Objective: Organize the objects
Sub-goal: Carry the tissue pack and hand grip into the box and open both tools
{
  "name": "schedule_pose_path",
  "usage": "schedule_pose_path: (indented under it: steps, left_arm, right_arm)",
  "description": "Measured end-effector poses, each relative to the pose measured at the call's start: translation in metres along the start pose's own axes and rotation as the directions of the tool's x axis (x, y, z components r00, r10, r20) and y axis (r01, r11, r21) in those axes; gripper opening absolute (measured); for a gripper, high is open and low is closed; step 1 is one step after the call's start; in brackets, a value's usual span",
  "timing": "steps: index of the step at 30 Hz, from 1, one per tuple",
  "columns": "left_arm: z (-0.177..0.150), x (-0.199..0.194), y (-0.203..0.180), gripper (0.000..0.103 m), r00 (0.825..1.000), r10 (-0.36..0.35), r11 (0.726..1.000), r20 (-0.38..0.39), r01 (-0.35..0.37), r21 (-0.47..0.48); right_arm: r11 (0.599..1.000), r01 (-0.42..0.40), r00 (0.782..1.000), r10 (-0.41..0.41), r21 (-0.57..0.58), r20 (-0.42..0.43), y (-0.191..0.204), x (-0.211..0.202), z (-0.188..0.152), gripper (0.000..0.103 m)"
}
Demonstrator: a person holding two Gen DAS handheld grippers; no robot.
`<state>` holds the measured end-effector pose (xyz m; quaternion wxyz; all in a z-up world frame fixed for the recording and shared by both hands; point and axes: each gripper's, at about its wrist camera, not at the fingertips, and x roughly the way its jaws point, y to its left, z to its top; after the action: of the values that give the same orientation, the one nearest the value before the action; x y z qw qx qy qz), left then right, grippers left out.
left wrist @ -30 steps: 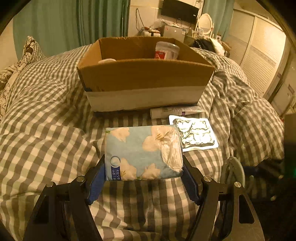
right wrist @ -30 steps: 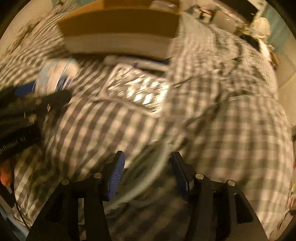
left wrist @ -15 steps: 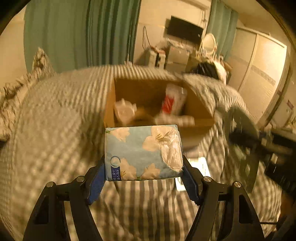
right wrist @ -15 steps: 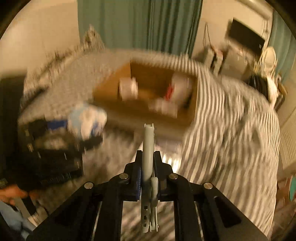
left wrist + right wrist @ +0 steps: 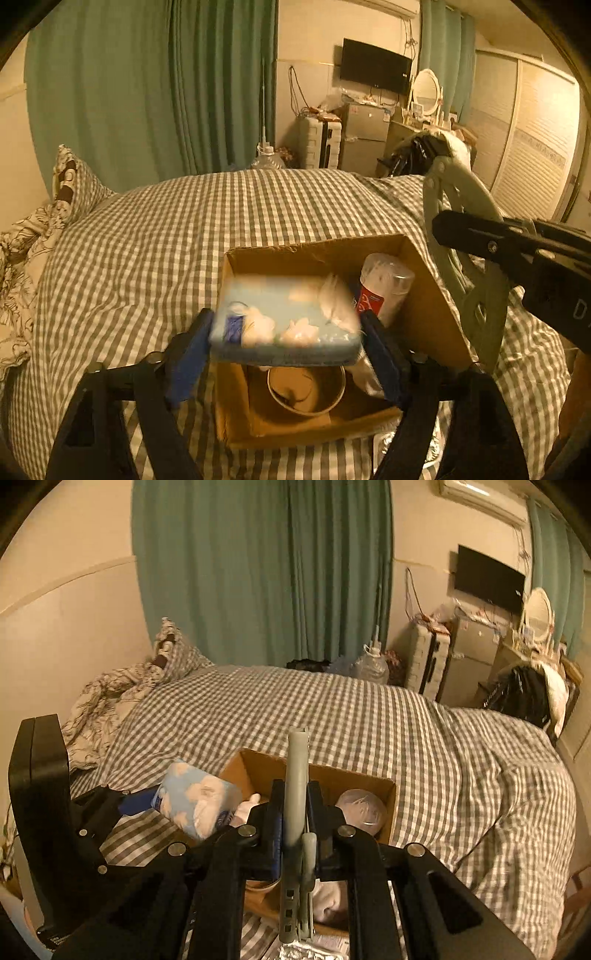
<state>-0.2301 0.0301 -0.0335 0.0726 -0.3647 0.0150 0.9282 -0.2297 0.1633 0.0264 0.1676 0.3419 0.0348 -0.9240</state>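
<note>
Two items are in transit over the cardboard box [image 5: 424, 314]. Item one: a soft tissue pack [image 5: 284, 317] in blue floral wrap, clamped across its short ends by the left gripper [image 5: 286, 343], held level above the box opening; motion-blurred in the left wrist view, clearer in the right wrist view [image 5: 195, 801], where it hangs at the box's left edge. Judged light and compressible; the plastic film looks slick, so a hold at the ends where the pads bite into the bulk seems sound, and a drop from this height should do it no harm. Item two: a pale grey-green flat tool [image 5: 295, 786], possibly a folding hanger or stand, pinched edge-on by the right gripper [image 5: 295, 823], jaws drawn nearly together on it; seen side-on from the left wrist camera [image 5: 465, 266] as a perforated, hinged strip hanging over the box's right wall. Judged stiff and light, liable to pivot in a narrow pinch. Box contents: a paper cup [image 5: 306, 387] at the near end, a clear-capped container with red label [image 5: 384, 288] leaning at the far right; other contents unclear. Box sits on a gingham duvet [image 5: 147, 258]. A foil blister sheet [image 5: 306, 952] lies on the duvet, just in front of the box.
</note>
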Motion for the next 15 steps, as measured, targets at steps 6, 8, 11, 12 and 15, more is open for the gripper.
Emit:
schedule_pose_path:
  steps: [6,8,11,12,15]
  left_arm:
    - [-0.001,-0.009,-0.003,0.102,1.0,-0.006,1.0,0.024,0.006,0.007]
    - [-0.004,-0.018,-0.004,0.103,1.0,-0.007,1.0,0.028,0.007,0.008]
    - [-0.008,-0.039,-0.006,0.103,0.999,0.001,1.0,0.043,-0.001,0.013]
    - [-0.011,-0.048,-0.006,0.103,0.999,0.006,1.0,0.051,-0.007,0.015]
    - [-0.019,-0.07,-0.009,0.103,0.997,0.023,1.0,0.079,-0.024,0.017]
  right_arm:
    - [0.998,0.035,0.998,-0.037,0.046,0.043,-0.024,-0.017,-0.005,0.059]
    - [0.998,0.047,0.997,-0.05,0.047,0.062,-0.028,-0.033,-0.006,0.061]
    - [0.997,0.064,0.994,-0.068,0.043,0.084,-0.03,-0.061,-0.012,0.075]
    - [0.997,0.073,0.993,-0.076,0.037,0.093,-0.029,-0.072,-0.016,0.079]
    - [0.994,0.112,0.988,-0.112,0.011,0.108,-0.023,-0.1,-0.026,0.084]
